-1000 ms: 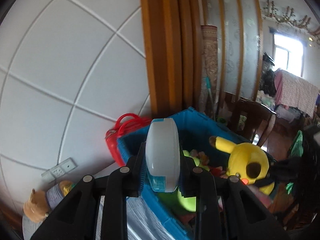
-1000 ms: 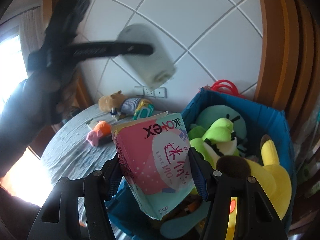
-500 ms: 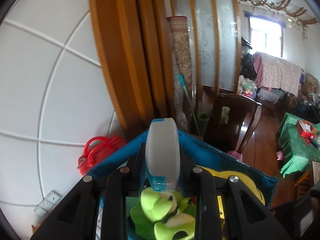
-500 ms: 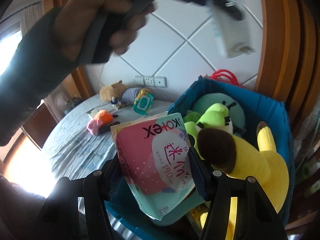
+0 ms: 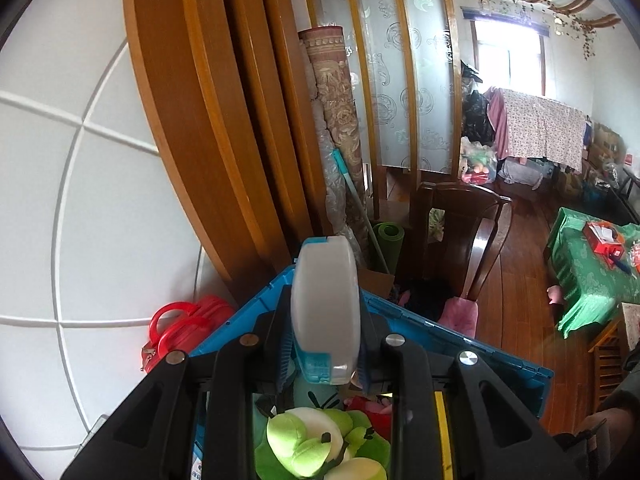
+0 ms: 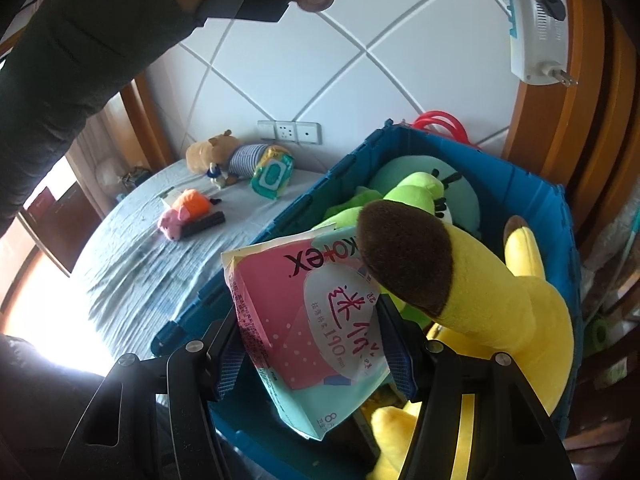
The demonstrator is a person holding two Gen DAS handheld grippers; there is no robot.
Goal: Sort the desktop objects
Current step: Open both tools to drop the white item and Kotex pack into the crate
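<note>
Both tongs are loaded and hang over the blue crate (image 6: 520, 184), so the step in hand looks like dropping the two items in. The left tongs (image 5: 325, 354) are clamped narrow on a white plug-in device (image 5: 325, 304) with blue trim, held upright above the crate's far left corner. From the right wrist view the same device (image 6: 538, 36) shows high up at the far right, prongs pointing down. The right tongs (image 6: 316, 354) grip a pink and teal Kotex pack (image 6: 308, 320) by its sides, above the crate's near left rim.

To do this well, each item should probably be lowered until it is past the rim before the tongs widen. The pack is soft and may slip or catch on the yellow plush (image 6: 492, 308), whose brown-tipped ear overlaps the pack's right edge. The hard device is best released over the soft toys, not the crate wall.

The crate is already quite full: the yellow plush on the right, a lime green plush (image 6: 420, 192) in the middle and a pale green one (image 6: 460, 196) at the far side.

On the bench (image 6: 132, 276), left of the crate, lie a brown plush in a striped shirt (image 6: 228, 156), a wipes pack (image 6: 272, 174) and a small pink and orange toy (image 6: 184, 214), apparently not yet sorted.
</note>
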